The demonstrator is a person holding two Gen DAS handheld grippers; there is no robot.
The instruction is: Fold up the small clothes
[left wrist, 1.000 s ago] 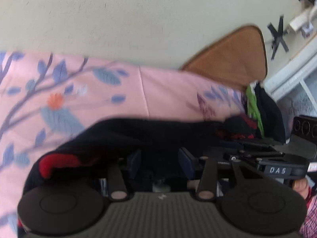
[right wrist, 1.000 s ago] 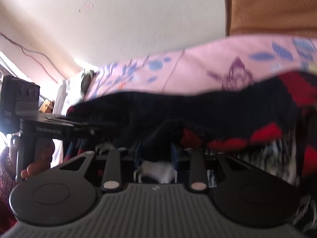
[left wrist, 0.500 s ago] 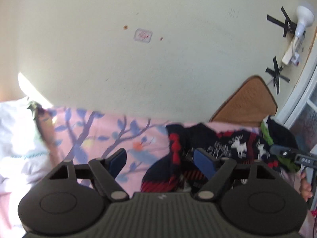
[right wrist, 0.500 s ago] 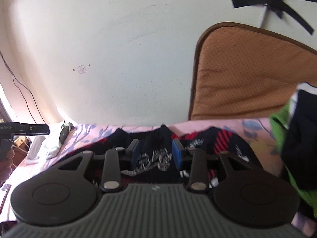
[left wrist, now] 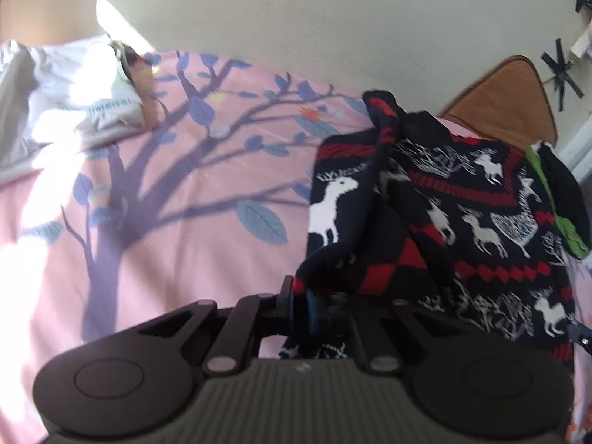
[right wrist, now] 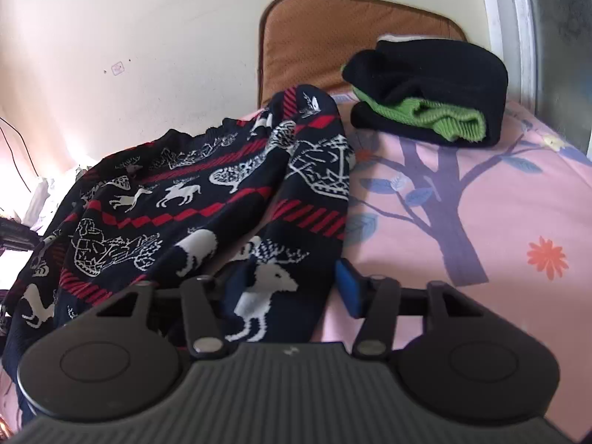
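Observation:
A small dark navy sweater [left wrist: 462, 222] with red bands and white reindeer lies rumpled on the pink floral bedsheet [left wrist: 166, 203]. It also shows in the right wrist view [right wrist: 177, 199]. My left gripper [left wrist: 325, 307] sits at the sweater's near left edge, its blue pads [left wrist: 309, 310] close together with a fold of the knit between them. My right gripper [right wrist: 292, 288] is open, its blue pads [right wrist: 347, 288] wide apart on either side of the sweater's sleeve, which lies loose between them.
A folded black and green garment [right wrist: 429, 96] lies at the back right of the bed. A brown cushion [right wrist: 333, 40] leans on the wall behind it. White bedding [left wrist: 66, 88] is bunched at the far left. A window frame [right wrist: 510, 26] stands at the right.
The sweater has come down from the air onto the bed. My left gripper, open half a second ago, has closed on its edge. My right gripper has opened and released it.

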